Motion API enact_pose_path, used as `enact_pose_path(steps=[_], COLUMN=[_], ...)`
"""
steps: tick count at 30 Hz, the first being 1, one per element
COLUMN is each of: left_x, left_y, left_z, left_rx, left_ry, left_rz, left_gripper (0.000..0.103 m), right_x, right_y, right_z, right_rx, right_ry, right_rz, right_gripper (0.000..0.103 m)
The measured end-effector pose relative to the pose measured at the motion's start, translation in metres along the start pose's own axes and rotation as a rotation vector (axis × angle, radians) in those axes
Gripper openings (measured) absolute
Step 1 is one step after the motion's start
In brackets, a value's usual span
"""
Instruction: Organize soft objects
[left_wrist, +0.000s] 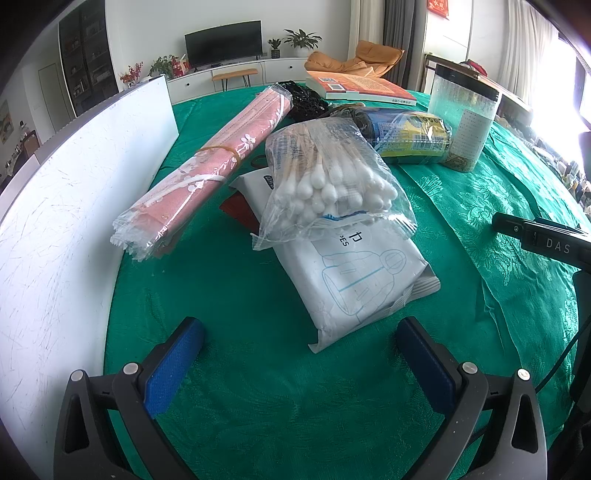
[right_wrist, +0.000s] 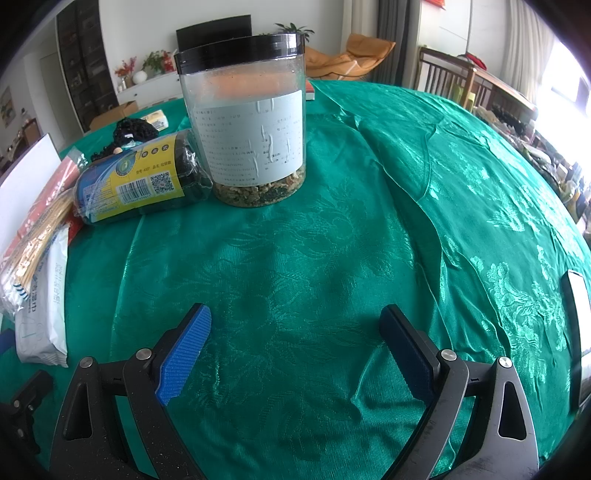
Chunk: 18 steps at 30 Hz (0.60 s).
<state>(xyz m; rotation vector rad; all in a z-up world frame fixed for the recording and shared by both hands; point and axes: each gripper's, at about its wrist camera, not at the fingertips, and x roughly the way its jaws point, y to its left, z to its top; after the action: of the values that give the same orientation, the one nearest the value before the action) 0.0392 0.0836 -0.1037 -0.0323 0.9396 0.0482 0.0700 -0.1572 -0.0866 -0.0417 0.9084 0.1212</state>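
green patterned cloth (left_wrist: 258, 295) covers the desk, with a living room behind it: a dark tv (left_wrist: 223, 43), potted plants and an orange lounge chair (left_wrist: 354, 59). from the left wrist view, the left gripper (left_wrist: 301, 354) hangs low over bare cloth with its blue-padded fingers (left_wrist: 173, 365) spread wide apart, holding nothing and touching nothing. just ahead of it lies a white wipes pack (left_wrist: 354, 273), and a clear bag of cotton swabs (left_wrist: 328, 173) rests on top of that pack's far end. to the left, a long pink floral roll in clear wrap (left_wrist: 207, 166), bound with a rubber band, lies at an angle beside a white board (left_wrist: 74, 192) standing along the desk's left edge. further back sit a black crocheted item (left_wrist: 306, 99), a roll of bags with a blue and yellow label (left_wrist: 410, 136), a clear jar with a black lid (left_wrist: 465, 114) and an orange book (left_wrist: 362, 88). part of the right gripper's black body (left_wrist: 543, 240) shows at the right edge. from the right wrist view, the right gripper (right_wrist: 295, 347) likewise has its fingers (right_wrist: 184, 354) wide apart over open cloth, empty. the jar (right_wrist: 247, 122) stands upright ahead, with the labelled roll (right_wrist: 136, 181) lying on its side touching the jar's left base. the swab bag (right_wrist: 33, 236) and wipes pack (right_wrist: 44, 306) lie at the far left, well apart from this gripper.
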Motion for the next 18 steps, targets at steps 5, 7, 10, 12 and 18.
enact_pose_path(steps=[5, 7, 10, 12, 18], left_x=[0.0, 0.0, -0.0001, -0.0001, -0.0002], left_y=[-0.0001, 0.0, 0.0, -0.0007, -0.0006], left_z=[0.0, 0.0, 0.0, -0.0001, 0.0], left_rx=[0.0, 0.0, 0.0, 0.0, 0.0], left_ry=[0.0, 0.0, 0.0, 0.0, 0.0], left_rz=[0.0, 0.001, 0.0, 0.0, 0.001], left_gripper=[0.103, 0.103, 0.103, 0.103, 0.103], right_x=[0.0003, -0.0004, -0.0004, -0.0007, 0.0002], right_y=[0.0004, -0.0004, -0.0004, -0.0008, 0.0004], right_z=[-0.0007, 0.0009, 0.0009, 0.0017, -0.0002], right_rx=[0.0, 0.0, 0.0, 0.0, 0.0], right_ry=[0.0, 0.0, 0.0, 0.0, 0.0], right_rz=[0.0, 0.0, 0.0, 0.0, 0.0], right_gripper=[0.095, 0.095, 0.095, 0.095, 0.095])
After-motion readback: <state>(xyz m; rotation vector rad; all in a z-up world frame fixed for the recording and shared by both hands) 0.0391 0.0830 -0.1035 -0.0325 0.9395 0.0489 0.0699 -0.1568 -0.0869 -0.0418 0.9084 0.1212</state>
